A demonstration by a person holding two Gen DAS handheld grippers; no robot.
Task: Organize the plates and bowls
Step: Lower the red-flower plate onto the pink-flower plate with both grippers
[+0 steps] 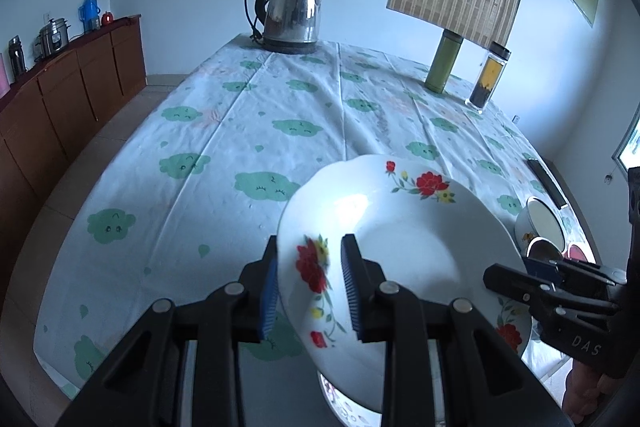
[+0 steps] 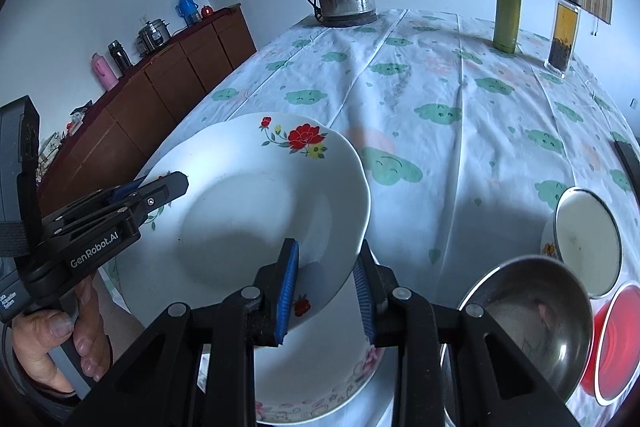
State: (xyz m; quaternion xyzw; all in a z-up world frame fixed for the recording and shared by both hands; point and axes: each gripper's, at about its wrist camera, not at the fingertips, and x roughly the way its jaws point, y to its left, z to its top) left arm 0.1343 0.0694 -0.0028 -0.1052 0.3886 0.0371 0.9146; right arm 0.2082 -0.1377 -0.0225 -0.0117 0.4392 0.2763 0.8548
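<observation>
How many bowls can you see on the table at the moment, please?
3, all at the table's right edge: a steel bowl nearest, a red bowl beside it, and a white enamel bowl behind them. More could be hidden beyond the frame.

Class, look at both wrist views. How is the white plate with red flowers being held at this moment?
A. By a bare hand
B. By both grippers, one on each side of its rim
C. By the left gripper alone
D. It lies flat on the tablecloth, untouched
B: the left gripper clamps one edge of the flowered plate and the right gripper clamps the opposite edge, holding it tilted above another plate.
</observation>
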